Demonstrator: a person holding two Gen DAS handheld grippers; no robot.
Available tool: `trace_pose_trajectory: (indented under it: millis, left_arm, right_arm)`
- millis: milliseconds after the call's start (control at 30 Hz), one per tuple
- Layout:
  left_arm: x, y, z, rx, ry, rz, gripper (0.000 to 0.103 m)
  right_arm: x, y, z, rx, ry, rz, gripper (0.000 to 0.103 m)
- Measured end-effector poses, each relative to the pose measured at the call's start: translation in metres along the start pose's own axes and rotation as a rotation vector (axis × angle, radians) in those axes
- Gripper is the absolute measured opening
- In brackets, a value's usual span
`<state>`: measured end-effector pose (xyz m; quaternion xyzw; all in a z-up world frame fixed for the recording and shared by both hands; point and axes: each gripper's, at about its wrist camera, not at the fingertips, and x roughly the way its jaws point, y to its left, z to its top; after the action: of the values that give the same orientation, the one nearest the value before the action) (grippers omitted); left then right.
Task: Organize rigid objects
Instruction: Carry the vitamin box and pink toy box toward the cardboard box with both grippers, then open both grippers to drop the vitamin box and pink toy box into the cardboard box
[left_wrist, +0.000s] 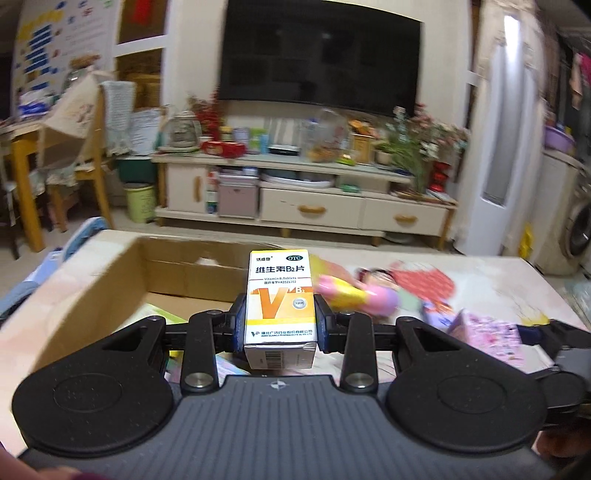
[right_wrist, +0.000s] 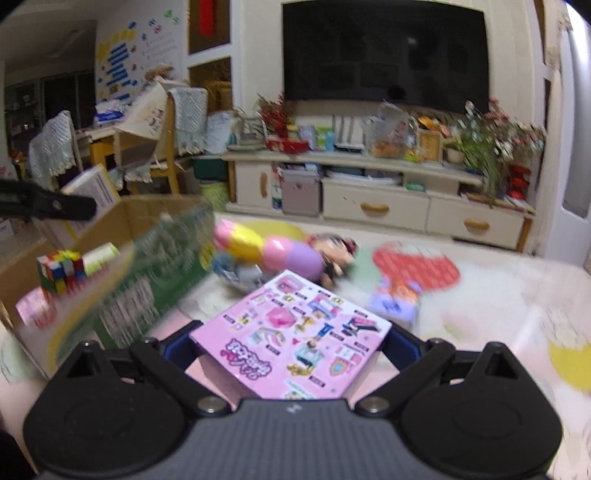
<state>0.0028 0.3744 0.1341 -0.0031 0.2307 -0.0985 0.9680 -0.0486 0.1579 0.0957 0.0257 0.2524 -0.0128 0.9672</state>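
Both your grippers are clamped on boxes at the table beside the cardboard box.

Your left gripper (left_wrist: 279, 326) pinches the vitamin box (left_wrist: 279, 301) by its two narrow sides, long axis standing upright and away from you, the white-and-yellow printed face with the big orange V turned to the camera and the barcoded end flap nearest you; it hangs level at the right edge of the open cardboard box (left_wrist: 110, 280). Your right gripper (right_wrist: 291, 347) grips the pink sticker box (right_wrist: 291, 336) across its width, a flat square box lying face up, one corner pointing away from you, held low over the patterned tablecloth (right_wrist: 498, 295). A Rubik's cube (right_wrist: 61, 271) sits inside the cardboard box.
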Motion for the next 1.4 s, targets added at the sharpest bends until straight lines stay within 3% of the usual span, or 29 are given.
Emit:
trace_pose_trajectory:
  millis: [200,367,700,1033,1100,1167,1333,1400]
  left_arm:
    - [0.027,0.038,0.019,-0.091,0.019,0.094,0.042]
    - [0.048,0.058,0.032,-0.138,0.036,0.143,0.042]
    - [0.060,0.077,0.027,-0.187,0.095,0.203,0.042]
    - [0.056,0.067,0.020,-0.183,0.132,0.234,0.043]
    - [0.056,0.066,0.020,-0.183,0.133,0.232,0.047]
    - [0.056,0.065,0.022,-0.179,0.130,0.233,0.065]
    - [0.053,0.055,0.023,-0.140,0.118,0.242,0.089]
    - [0.053,0.053,0.023,-0.129,0.117,0.237,0.093]
  right_arm:
    - [0.023,0.043,0.051,-0.070,-0.064,0.087,0.099]
    - [0.057,0.086,0.075,-0.179,-0.064,0.158,0.099]
    - [0.117,0.136,0.076,-0.345,0.011,0.232,0.099]
    - [0.129,0.156,0.058,-0.422,0.062,0.264,0.099]
    - [0.128,0.156,0.054,-0.430,0.067,0.264,0.100]
    - [0.124,0.155,0.052,-0.430,0.058,0.260,0.102]
    - [0.106,0.148,0.053,-0.384,0.033,0.269,0.102]
    - [0.096,0.142,0.053,-0.353,0.016,0.265,0.102]
